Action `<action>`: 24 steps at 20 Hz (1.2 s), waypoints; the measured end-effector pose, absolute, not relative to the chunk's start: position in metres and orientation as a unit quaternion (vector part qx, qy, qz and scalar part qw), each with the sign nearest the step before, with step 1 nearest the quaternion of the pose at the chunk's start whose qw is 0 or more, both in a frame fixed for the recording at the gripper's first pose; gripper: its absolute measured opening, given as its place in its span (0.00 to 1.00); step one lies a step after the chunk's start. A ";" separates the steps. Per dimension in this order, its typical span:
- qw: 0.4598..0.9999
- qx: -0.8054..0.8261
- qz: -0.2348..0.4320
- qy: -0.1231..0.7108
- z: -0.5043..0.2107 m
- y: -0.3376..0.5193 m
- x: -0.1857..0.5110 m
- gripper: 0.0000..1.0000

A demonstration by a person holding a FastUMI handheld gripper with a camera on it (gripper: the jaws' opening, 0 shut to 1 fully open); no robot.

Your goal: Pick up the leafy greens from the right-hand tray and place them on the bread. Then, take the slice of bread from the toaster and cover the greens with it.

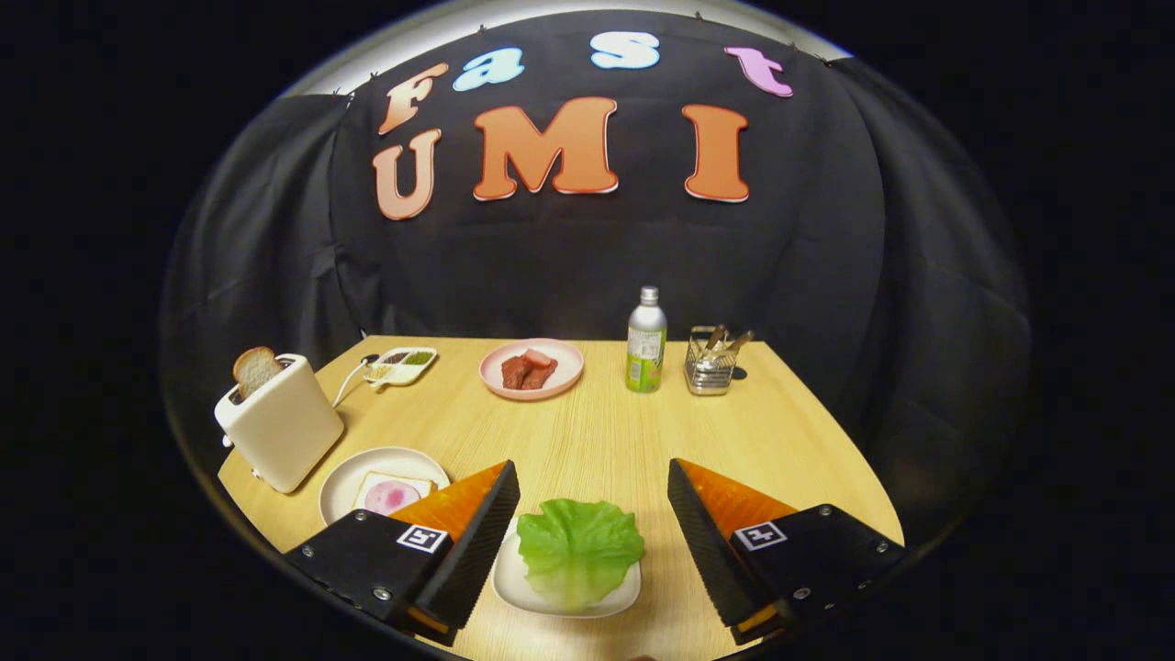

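A green lettuce leaf [578, 548] lies on a small white tray [514, 588] between my two fingers, nearer the left one. My gripper [593, 481] stands open above it, touching nothing. Just left of the left finger [459, 532] a white plate [344, 487] holds a bread slice with a pink round of meat [392, 496] on top. Further left stands a cream toaster [280, 422] with a slice of toast [255, 369] sticking out of its slot.
Beyond the fingers sit a pink plate of meat pieces [531, 369], a green-labelled bottle [646, 341], a wire cutlery holder [713, 361] and a small divided dish [400, 364] with a spoon. The wooden table [597, 431] ends at black cloth walls.
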State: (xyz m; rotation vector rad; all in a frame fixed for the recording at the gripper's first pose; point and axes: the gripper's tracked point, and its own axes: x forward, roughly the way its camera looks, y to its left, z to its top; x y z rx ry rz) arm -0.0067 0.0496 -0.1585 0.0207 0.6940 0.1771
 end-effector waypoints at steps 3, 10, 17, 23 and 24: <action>0.914 0.008 0.101 0.394 -0.186 0.058 -0.015 0.97; 0.850 -0.006 0.123 0.512 -0.242 0.072 -0.037 0.97; 0.809 -0.025 0.114 0.576 -0.279 0.070 -0.045 0.95; 0.784 -0.046 0.104 0.611 -0.308 0.065 -0.053 0.84; 0.786 -0.044 0.104 0.608 -0.310 0.066 -0.051 0.82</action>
